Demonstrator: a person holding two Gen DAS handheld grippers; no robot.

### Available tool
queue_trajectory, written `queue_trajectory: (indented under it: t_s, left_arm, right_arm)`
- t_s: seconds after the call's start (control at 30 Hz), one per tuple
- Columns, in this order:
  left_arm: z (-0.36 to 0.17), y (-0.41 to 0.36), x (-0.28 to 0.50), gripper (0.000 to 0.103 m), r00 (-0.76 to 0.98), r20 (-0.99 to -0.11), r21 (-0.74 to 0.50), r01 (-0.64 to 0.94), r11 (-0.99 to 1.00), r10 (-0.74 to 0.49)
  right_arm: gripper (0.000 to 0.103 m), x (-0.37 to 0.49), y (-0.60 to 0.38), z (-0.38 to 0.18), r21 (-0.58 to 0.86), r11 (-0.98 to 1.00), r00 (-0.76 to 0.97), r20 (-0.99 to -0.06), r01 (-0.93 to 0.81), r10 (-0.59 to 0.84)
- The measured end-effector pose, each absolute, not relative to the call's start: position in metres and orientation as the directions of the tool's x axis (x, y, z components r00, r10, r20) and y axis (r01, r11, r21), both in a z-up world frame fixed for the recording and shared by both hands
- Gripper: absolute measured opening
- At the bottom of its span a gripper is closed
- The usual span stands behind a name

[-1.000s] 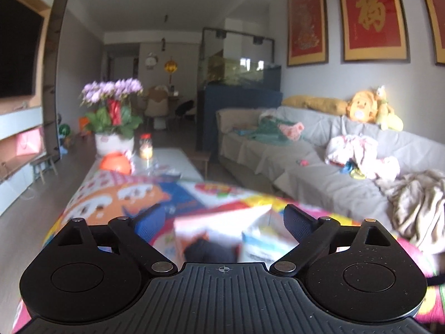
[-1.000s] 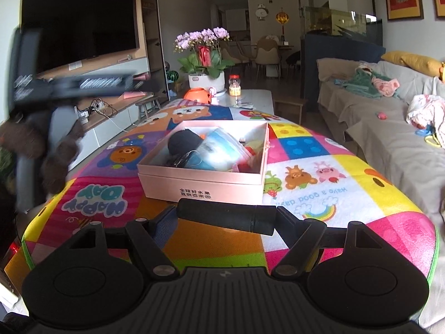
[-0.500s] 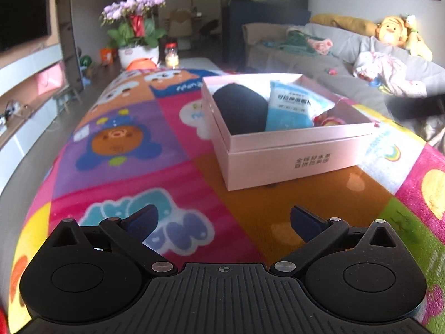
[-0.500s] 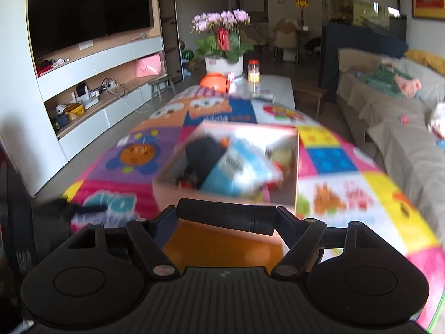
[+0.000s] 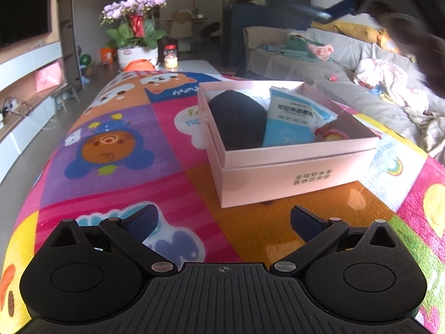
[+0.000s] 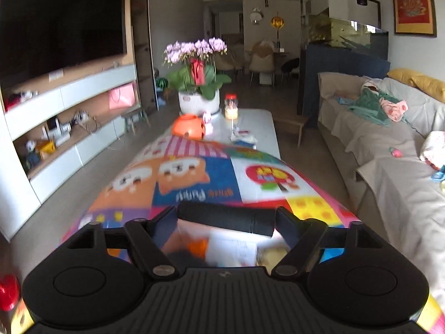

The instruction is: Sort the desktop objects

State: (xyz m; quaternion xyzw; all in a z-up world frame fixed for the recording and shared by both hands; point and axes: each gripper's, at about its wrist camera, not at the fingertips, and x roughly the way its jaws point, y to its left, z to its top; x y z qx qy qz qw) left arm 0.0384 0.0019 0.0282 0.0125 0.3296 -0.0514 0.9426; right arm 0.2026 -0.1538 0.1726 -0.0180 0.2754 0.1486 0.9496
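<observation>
An open pink box [image 5: 292,172] stands on the colourful cartoon mat [image 5: 116,150]. It holds a black rounded thing [image 5: 236,119], a blue packet [image 5: 289,122] and a small red and yellow item [image 5: 331,136]. My left gripper [image 5: 222,221] is open and empty, low over the mat just in front of the box. My right gripper [image 6: 226,218] has a black cylinder [image 6: 225,218] crosswise between its fingers, and its jaws are opening. It hangs over the box, whose contents [image 6: 230,247] blur beneath it. The left wrist view shows that cylinder [image 5: 303,11] blurred at the top right.
At the table's far end stand a white pot of pink flowers [image 6: 198,100], an orange toy [image 6: 189,126] and a glass jar [image 6: 230,105]. A grey sofa [image 6: 389,150] with strewn clothes runs along the right. A TV cabinet [image 6: 64,128] lines the left wall.
My right gripper has carried the black cylinder forward from in front of the box to above it. My left gripper has sunk, tilted down and opened wide in front of the box.
</observation>
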Motion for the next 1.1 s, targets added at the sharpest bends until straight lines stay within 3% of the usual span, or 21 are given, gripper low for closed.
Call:
queue_trajectory:
  t_s: [0.17, 0.27, 0.4, 0.53, 0.7, 0.83, 1.1]
  left_arm:
    - [0.024, 0.013, 0.033, 0.103, 0.804, -0.589, -0.041, 0.073, 0.996, -0.083]
    - [0.019, 0.017, 0.029, 0.103, 0.815, -0.568, -0.096, 0.069, 0.993, -0.112]
    - [0.013, 0.006, 0.026, 0.103, 0.791, -0.604, -0.083, 0.064, 0.994, -0.101]
    - [0.0, -0.015, 0.027, 0.103, 0.754, -0.656, 0.002, 0.052, 0.999, -0.038]
    - [-0.003, -0.029, 0.031, 0.103, 0.763, -0.645, 0.047, -0.008, 0.999, 0.037]
    - [-0.006, -0.03, 0.04, 0.103, 0.766, -0.64, 0.038, -0.05, 0.998, 0.063]
    - [-0.007, -0.027, 0.042, 0.103, 0.766, -0.641, 0.015, -0.056, 0.998, 0.052]
  right_arm:
    - [0.092, 0.203, -0.166, 0.153, 0.077, 0.965, 0.803, -0.54, -0.251, 0.252]
    - [0.103, 0.166, -0.186, 0.135, 0.066, 0.964, 0.807, -0.534, -0.258, 0.253]
    - [0.103, 0.107, -0.214, 0.1, 0.06, 0.96, 0.793, -0.55, -0.274, 0.262]
    - [0.103, 0.073, -0.234, 0.055, 0.1, 0.964, 0.737, -0.626, -0.248, 0.255]
    - [0.103, 0.071, -0.234, 0.014, 0.131, 0.957, 0.661, -0.698, -0.259, 0.275]
    - [0.103, 0.08, -0.213, 0.004, -0.02, 0.958, 0.692, -0.696, -0.286, 0.192]
    - [0.103, 0.076, -0.222, -0.003, 0.009, 0.966, 0.731, -0.652, -0.26, 0.203]
